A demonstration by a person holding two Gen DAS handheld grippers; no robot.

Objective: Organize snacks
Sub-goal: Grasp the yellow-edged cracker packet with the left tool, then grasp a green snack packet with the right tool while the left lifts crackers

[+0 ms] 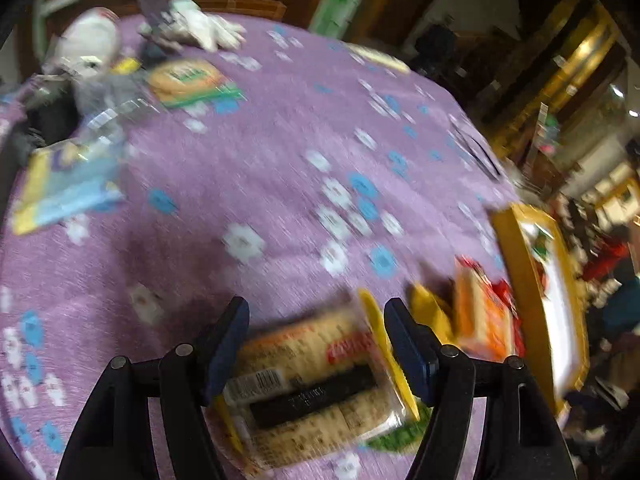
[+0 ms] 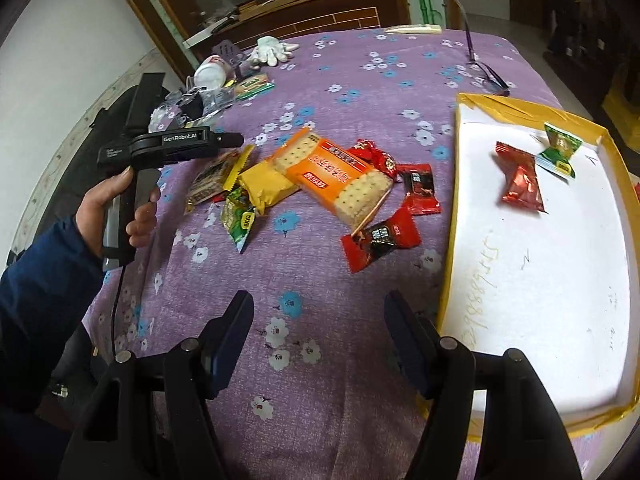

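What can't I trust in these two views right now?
- Left wrist: motion blur smears the cracker packet between the left gripper fingers; contact unclear.
- Right wrist: white tray cut off at the right edge.
- Right wrist: packet print too small to read.

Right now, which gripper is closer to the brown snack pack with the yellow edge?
Left. The left gripper is right over the brown snack pack, jaws on either side. The right gripper hangs over bare tablecloth, well short of it.

A home: floral tablecloth [image 2: 328,304], wooden sideboard [image 2: 304,16], reading glasses [image 2: 486,74].
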